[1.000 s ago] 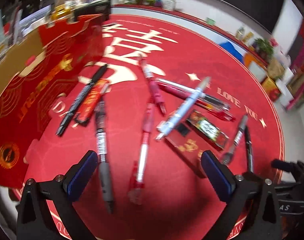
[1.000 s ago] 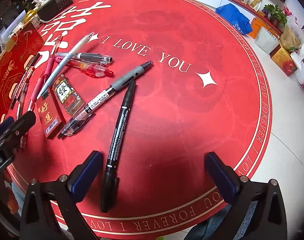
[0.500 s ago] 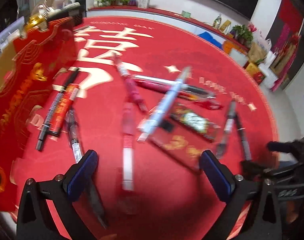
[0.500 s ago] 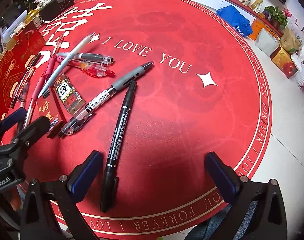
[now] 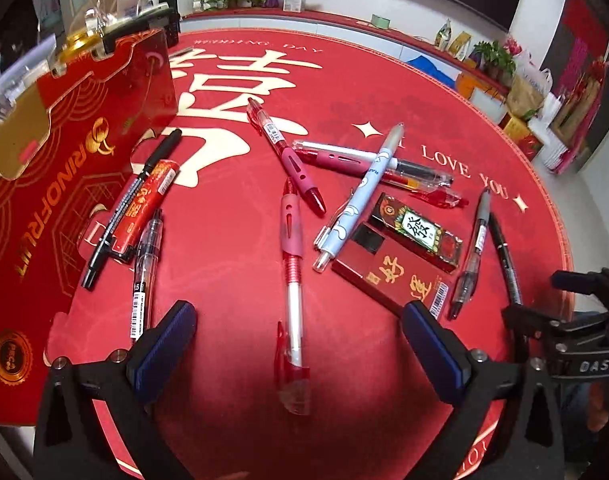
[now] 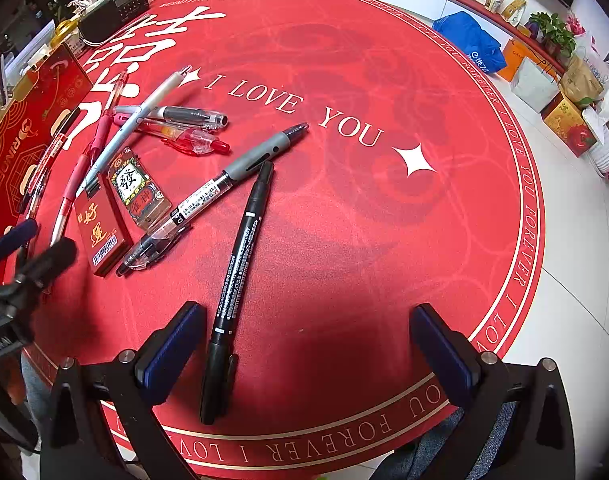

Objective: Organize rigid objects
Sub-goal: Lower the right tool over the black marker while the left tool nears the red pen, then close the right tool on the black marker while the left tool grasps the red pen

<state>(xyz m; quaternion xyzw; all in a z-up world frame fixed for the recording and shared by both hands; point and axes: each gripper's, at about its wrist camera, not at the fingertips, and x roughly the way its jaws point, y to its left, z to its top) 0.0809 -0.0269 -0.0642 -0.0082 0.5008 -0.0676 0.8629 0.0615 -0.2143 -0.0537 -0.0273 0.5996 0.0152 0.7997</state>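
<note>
Several pens and two small boxes lie scattered on a round red table mat [image 5: 232,280]. My left gripper [image 5: 298,340] is open and empty, low over a red-grip clear pen [image 5: 290,264] that lies between its fingers. A pale blue pen [image 5: 360,192], a red box with gold characters [image 5: 392,272] and a dark box [image 5: 416,228] lie ahead to the right. My right gripper [image 6: 304,344] is open and empty above a black marker [image 6: 240,264], which lies by its left finger. A grey-grip pen [image 6: 224,184] lies beyond.
A large red and gold gift box [image 5: 44,184] stands at the mat's left edge, with a black marker [image 5: 128,204], a red tube [image 5: 144,204] and a clear pen [image 5: 146,268] beside it. The mat's right edge drops to a white floor [image 6: 576,240] with bags.
The left gripper has swung right and forward, so the red-grip pen now lies centred between its fingers. The right gripper has barely moved. No object has shifted.
</note>
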